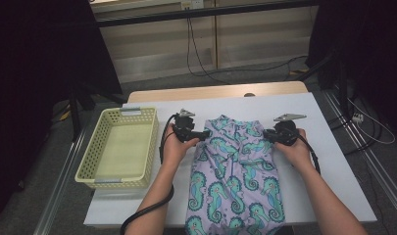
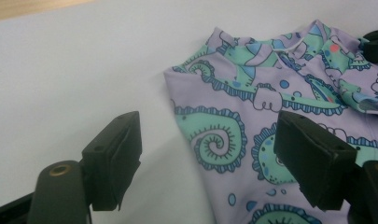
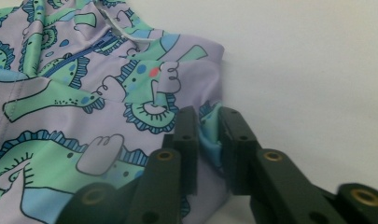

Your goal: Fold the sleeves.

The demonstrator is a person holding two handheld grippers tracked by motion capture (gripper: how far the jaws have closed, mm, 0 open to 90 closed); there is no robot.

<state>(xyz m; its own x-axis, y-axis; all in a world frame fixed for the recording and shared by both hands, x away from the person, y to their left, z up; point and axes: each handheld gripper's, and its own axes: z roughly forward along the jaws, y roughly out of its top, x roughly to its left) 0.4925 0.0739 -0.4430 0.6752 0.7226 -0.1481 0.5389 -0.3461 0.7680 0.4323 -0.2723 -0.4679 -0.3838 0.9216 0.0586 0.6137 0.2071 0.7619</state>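
Note:
A lilac garment printed with teal seahorses lies lengthwise on the white table, collar toward the far side. My left gripper is at its left shoulder edge. In the left gripper view it stands open, one jaw over bare table and the other over the garment. My right gripper is at the right shoulder edge. The right gripper view has it shut on a pinched fold of the garment, with blue lining showing between the jaws.
An empty yellow plastic basket stands at the table's left side, close to my left hand. Bare white table lies right of the garment. Cables hang over the floor behind the table. The other gripper shows at the left gripper view's top right.

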